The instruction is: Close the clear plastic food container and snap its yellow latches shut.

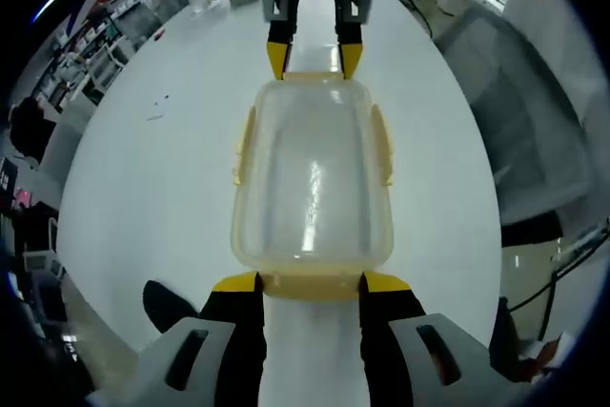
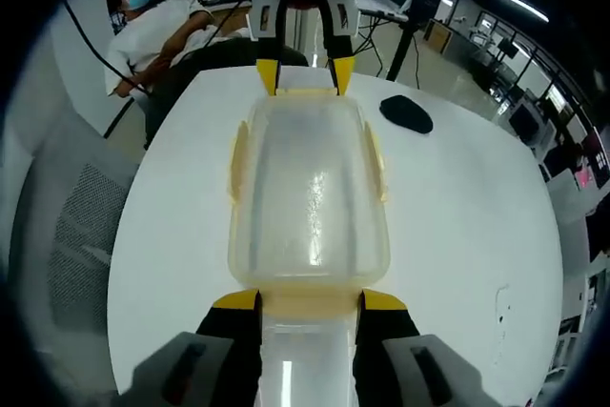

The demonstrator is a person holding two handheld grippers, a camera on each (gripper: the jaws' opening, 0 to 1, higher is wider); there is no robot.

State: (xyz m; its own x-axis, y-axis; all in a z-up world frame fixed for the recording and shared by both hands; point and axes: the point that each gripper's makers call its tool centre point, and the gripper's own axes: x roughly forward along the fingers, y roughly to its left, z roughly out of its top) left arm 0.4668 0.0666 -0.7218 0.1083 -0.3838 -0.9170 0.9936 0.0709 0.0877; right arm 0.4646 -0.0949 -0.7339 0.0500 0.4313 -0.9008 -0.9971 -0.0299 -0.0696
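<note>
The food container [image 1: 313,178] is a clear, slightly frosted plastic box with rounded corners and a glossy lid that throws back a streak of light; it lies flat on a smooth white desk [image 1: 162,169], at the centre of both views. Pale yellow latches [image 1: 244,145] run along its long sides at 3 and 9 o'clock, and another sits on each short end. In the left gripper view, the left gripper [image 1: 312,282] has its yellow-tipped black fingers spread, one on each side of the end latch at 6 o'clock, while the right gripper [image 1: 314,59] meets the far end at 12 o'clock. In the right gripper view, the right gripper's fingers [image 2: 236,300] likewise stand spread around the near end latch. A flat black oval object [image 2: 407,113] lies on the desk at about 1 o'clock, apart from the container. A seated person [image 2: 157,30] is at 11 o'clock beyond the desk edge.
</note>
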